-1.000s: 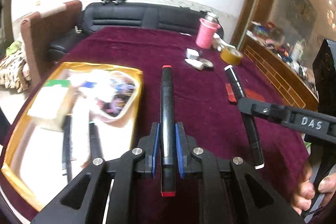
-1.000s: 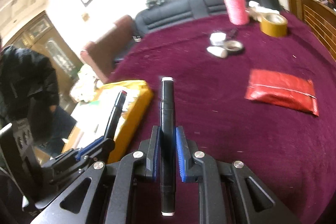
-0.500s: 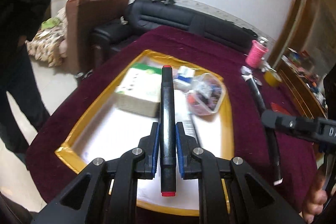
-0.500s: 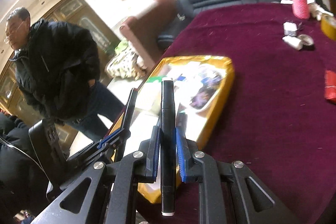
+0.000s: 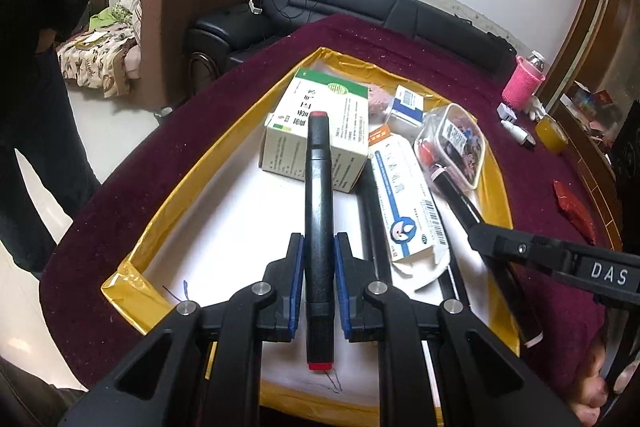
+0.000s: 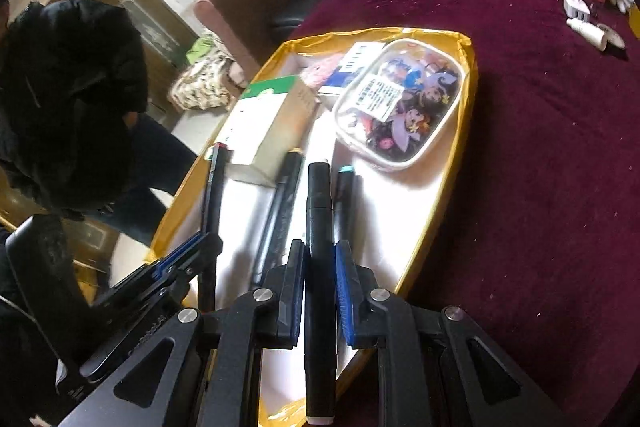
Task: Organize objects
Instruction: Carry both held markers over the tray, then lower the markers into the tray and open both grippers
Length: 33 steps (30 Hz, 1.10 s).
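Note:
My left gripper (image 5: 318, 259) is shut on a black marker with red ends (image 5: 318, 195), held above the white floor of a gold-rimmed tray (image 5: 192, 183). My right gripper (image 6: 320, 267) is shut on a black marker with white ends (image 6: 319, 219), also over the tray (image 6: 452, 155). In the left wrist view the right gripper (image 5: 492, 243) and its marker (image 5: 460, 203) hang over the tray's right side. In the right wrist view the left gripper (image 6: 188, 255) holds its red-tipped marker (image 6: 214, 195) at the left. Two more black markers (image 6: 280, 211) lie in the tray.
The tray holds a green-and-white box (image 5: 316, 131), a long white medicine box (image 5: 408, 203), a clear sticker pouch (image 6: 400, 103) and a blue-white box (image 5: 408, 107). On the maroon cloth: pink cup (image 5: 522, 89), tape roll (image 5: 550, 133), red packet (image 5: 574, 211). A person in black (image 6: 72, 99) stands left.
Both grippers have swung left from the open maroon cloth to over the tray, each still holding its marker, and have come lower and closer to the tray floor.

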Each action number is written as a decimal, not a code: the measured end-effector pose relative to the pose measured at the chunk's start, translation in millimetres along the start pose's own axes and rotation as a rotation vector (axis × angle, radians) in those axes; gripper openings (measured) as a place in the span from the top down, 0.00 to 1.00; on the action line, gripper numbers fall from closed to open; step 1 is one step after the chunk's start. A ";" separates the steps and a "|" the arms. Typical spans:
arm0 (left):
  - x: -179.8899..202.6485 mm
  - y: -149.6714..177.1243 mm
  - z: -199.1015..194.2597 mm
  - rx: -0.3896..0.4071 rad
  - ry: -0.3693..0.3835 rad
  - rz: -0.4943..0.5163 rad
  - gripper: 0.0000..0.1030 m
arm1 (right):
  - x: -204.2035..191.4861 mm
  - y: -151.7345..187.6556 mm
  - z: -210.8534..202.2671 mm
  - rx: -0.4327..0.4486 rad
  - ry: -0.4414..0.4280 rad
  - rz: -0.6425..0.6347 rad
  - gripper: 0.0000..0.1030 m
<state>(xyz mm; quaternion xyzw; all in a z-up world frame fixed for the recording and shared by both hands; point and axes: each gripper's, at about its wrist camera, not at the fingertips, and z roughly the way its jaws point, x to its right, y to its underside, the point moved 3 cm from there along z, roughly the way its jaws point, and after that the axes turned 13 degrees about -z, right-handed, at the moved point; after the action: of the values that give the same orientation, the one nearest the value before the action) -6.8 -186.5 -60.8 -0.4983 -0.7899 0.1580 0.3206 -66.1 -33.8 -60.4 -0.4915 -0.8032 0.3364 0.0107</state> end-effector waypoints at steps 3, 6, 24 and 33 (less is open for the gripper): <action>0.6 1.1 2.3 -0.003 0.000 0.008 0.86 | -0.1 -3.3 6.5 -0.010 0.028 -0.006 0.83; 3.5 2.5 2.7 -0.006 -0.004 0.027 0.86 | 1.7 -6.4 11.3 -0.013 0.060 -0.007 0.83; 13.1 13.6 15.3 -0.078 0.021 0.058 0.85 | -1.9 -13.1 23.1 -0.015 0.150 -0.061 0.82; 15.4 7.3 0.6 -0.022 0.017 0.032 0.30 | -8.7 -13.3 9.0 0.030 0.144 -0.073 0.70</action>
<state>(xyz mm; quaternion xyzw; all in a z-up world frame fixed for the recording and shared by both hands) -6.8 -169.5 -60.0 -0.5156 -0.7807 0.1501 0.3195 -75.1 -49.3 -57.3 -0.4846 -0.8127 0.3113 0.0882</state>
